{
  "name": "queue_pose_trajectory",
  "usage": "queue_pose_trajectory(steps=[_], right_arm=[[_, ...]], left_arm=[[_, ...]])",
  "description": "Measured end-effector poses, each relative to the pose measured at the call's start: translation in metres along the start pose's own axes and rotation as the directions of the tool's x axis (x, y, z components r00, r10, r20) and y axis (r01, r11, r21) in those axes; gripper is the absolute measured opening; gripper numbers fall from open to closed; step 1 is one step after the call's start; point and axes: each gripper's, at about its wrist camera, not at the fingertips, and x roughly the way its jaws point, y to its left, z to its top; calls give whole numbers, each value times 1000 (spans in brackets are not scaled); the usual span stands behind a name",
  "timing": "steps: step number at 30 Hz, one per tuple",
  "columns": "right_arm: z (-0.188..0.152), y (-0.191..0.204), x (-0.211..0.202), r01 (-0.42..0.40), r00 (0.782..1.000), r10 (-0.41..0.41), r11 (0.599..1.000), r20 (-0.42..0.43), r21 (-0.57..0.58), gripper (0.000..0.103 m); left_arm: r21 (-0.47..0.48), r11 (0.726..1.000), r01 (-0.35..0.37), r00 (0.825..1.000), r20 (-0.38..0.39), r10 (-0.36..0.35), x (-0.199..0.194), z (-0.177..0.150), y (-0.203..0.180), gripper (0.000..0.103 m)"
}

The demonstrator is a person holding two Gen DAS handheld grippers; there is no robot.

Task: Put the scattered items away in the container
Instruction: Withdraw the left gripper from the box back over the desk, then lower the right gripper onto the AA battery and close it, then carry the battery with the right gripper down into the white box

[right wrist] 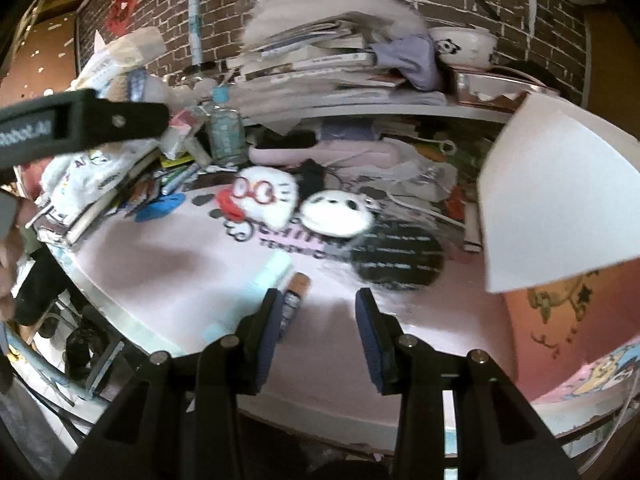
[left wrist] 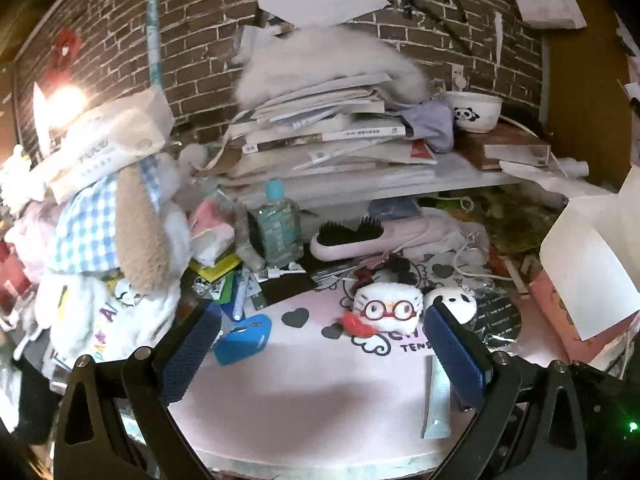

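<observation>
**Both hand-held grippers empty over the pink worktop**

Left wrist view: my left hand-held gripper point(left wrist: 322, 354) hangs wide open above the near part of the worktop point(left wrist: 304, 392), nothing between its blue pads. Between the fingers, further in, I see a white plush with red glasses point(left wrist: 386, 312), and touching its right side a panda pouch point(left wrist: 452, 304). A blue case point(left wrist: 242, 338) lies just beside the left finger, toward the left edge. A pale tube point(left wrist: 436, 404) lies along the inside of the right finger, near the front edge. At the back stand a clear bottle with a blue cap point(left wrist: 276, 232) and a pink hairbrush point(left wrist: 360, 240). A big rabbit plush point(left wrist: 116, 232) fills the left edge. The pink box point(left wrist: 576, 312) with its white flap raised sits at the right edge.

Right wrist view: my right hand-held gripper point(right wrist: 316, 332) is open too, fairly wide, holding nothing. An orange-capped stick point(right wrist: 294, 300) lies touching its left finger, next to the tube point(right wrist: 260, 280). The glasses plush point(right wrist: 266, 196) and pouch point(right wrist: 336, 216) sit mid-worktop, a black round pad point(right wrist: 400, 256) just in front of the pouch. The box point(right wrist: 560, 320) is at the right edge, open. The left gripper's arm point(right wrist: 80, 124) crosses the upper left. This view is blurred.
</observation>
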Motion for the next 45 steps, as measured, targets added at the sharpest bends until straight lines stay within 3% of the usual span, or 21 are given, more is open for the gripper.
queue_pose_trajectory(steps=[7,15,23,26,30,45], right_arm=[[-6,15,13,16,999,-17,999,-33,-27,34],[-10,1,16,52,998,-53,999,-38,-11,34],[-6,3,23,14,1000,-15,1000,-28,-22,34],[-6,4,23,11,1000,-12,1000,-16,-28,28],[-8,5,22,16,1000,-17,999,-6,-48,12],[-11,0,10,41,999,-39,997,32,-66,11]], left_arm=[[21,999,28,1000,-8,-28,3,-5,-6,102],[17,999,35,999,-22,-34,5,-9,-8,102],[15,999,41,999,-22,-40,6,-9,-8,102],[12,999,43,999,-24,-43,6,-10,-8,102],[4,999,53,998,-26,-53,6,-11,-8,102],[4,997,77,997,-13,-77,2,-12,-13,102]])
